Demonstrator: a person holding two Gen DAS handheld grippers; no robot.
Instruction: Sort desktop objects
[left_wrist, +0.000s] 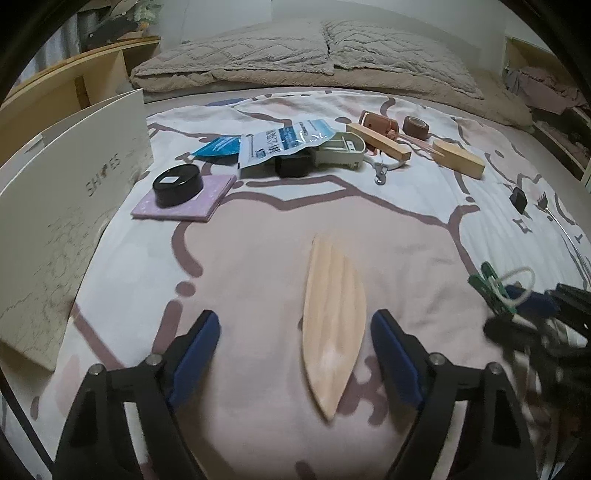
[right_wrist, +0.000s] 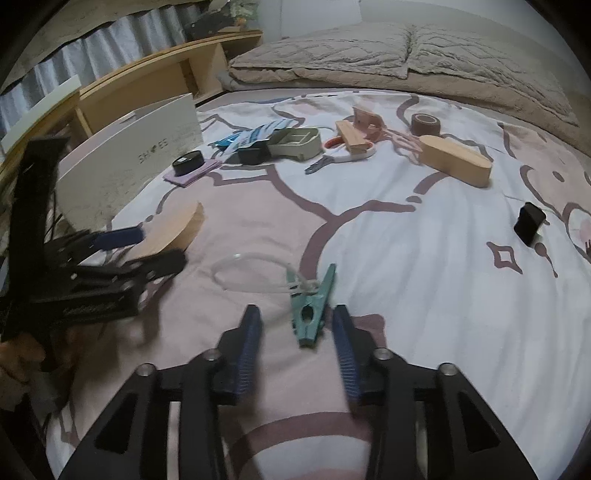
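A flat, leaf-shaped wooden piece (left_wrist: 332, 332) lies on the patterned bedsheet between the fingers of my left gripper (left_wrist: 295, 317). The jaws stand wide of it, the right pad close to its edge and the left pad well apart. The right wrist view shows the same wooden piece (right_wrist: 177, 229) with the left gripper (right_wrist: 147, 247) around it. A green clothespin (right_wrist: 312, 306) with a clear plastic loop (right_wrist: 251, 267) lies between the fingers of my right gripper (right_wrist: 296, 310). Neither blue pad touches it. In the left wrist view the clothespin (left_wrist: 491, 284) is at the right edge.
A white shoe box (left_wrist: 74, 206) stands at the left. Further back lie a black round tin (left_wrist: 177, 184) on a purple pad, a blue-white packet (left_wrist: 284, 142), a beige case, wooden blocks (left_wrist: 458, 158), scissors (right_wrist: 343, 153), brown tape (left_wrist: 415, 127) and a black plug (right_wrist: 530, 221). Pillows lie behind.
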